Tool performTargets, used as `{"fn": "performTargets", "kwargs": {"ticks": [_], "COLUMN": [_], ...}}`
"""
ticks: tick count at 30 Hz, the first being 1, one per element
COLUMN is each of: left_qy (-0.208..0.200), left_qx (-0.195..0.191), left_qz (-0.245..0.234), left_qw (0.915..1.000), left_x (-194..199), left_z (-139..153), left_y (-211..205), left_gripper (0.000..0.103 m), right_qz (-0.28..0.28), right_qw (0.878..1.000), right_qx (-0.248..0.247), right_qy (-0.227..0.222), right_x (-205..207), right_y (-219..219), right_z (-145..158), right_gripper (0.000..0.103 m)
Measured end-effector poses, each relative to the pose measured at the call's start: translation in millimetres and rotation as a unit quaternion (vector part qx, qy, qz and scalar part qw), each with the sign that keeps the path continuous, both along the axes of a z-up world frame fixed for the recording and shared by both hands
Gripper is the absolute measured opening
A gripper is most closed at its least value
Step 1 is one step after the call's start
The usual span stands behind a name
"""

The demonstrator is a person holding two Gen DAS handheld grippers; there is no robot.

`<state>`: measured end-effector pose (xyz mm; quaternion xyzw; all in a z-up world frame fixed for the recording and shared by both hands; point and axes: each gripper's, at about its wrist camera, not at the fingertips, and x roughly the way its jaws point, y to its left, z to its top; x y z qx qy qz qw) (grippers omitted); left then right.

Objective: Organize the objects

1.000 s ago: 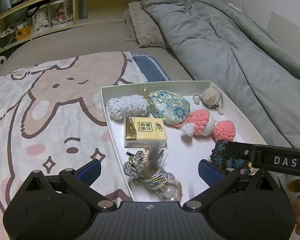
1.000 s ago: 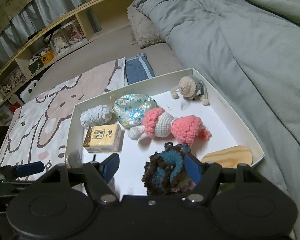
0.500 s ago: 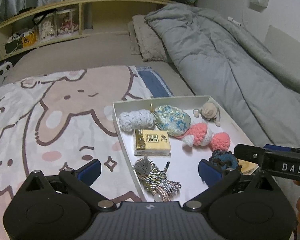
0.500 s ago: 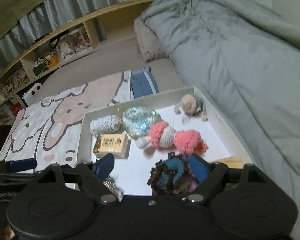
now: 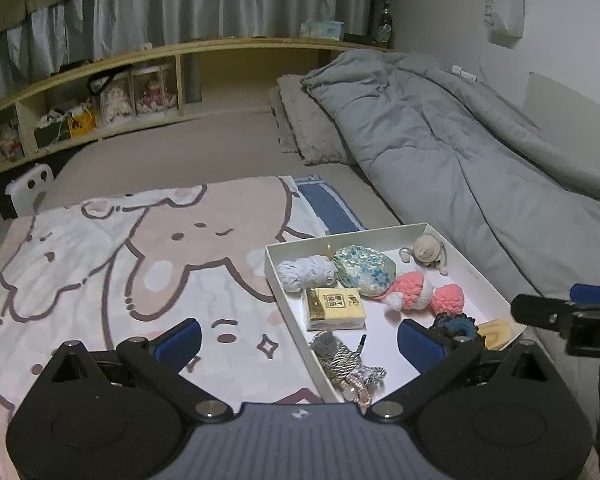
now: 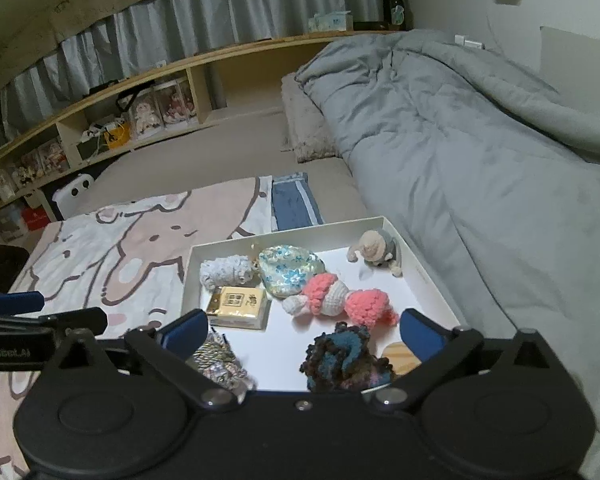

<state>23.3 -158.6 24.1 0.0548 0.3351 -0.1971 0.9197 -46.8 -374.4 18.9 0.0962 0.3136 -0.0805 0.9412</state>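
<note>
A white tray lies on the bed. In it are a pale yarn bundle, a floral pouch, a yellow box, a pink crochet toy, a beige toy, a dark crochet piece, a wooden piece and a metallic cord bundle. My left gripper is open and empty, held above the tray's near left edge. My right gripper is open and empty, above the tray's near edge.
A cartoon-print blanket covers the bed left of the tray. A grey duvet lies along the right, with a pillow behind. Wooden shelves with boxes run along the far wall. A folded blue cloth sits behind the tray.
Both grippers have pulled back and up from the tray, so it looks smaller and farther. The cord bundle lies in the tray, free of the left gripper.
</note>
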Motion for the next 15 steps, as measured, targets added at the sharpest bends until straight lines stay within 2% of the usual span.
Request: {"fn": "performTargets", "kwargs": {"ticks": [5,15], "left_qy": [-0.005,0.007], "left_qx": [0.003,-0.004], "left_qz": [-0.002,-0.015], "left_qw": [1.0,0.9999], "left_x": [-16,-45], "left_z": [4,-3], "left_y": [14,35], "left_gripper": [0.103,0.103], "right_qz": [-0.007,-0.013], "right_qw": [1.0,1.0], "right_qx": [-0.02,-0.025], "right_qy": [-0.003,0.001], "right_x": [-23,-65], "right_y": [8,20], "right_z": [6,2], "right_gripper": [0.103,0.103]}}
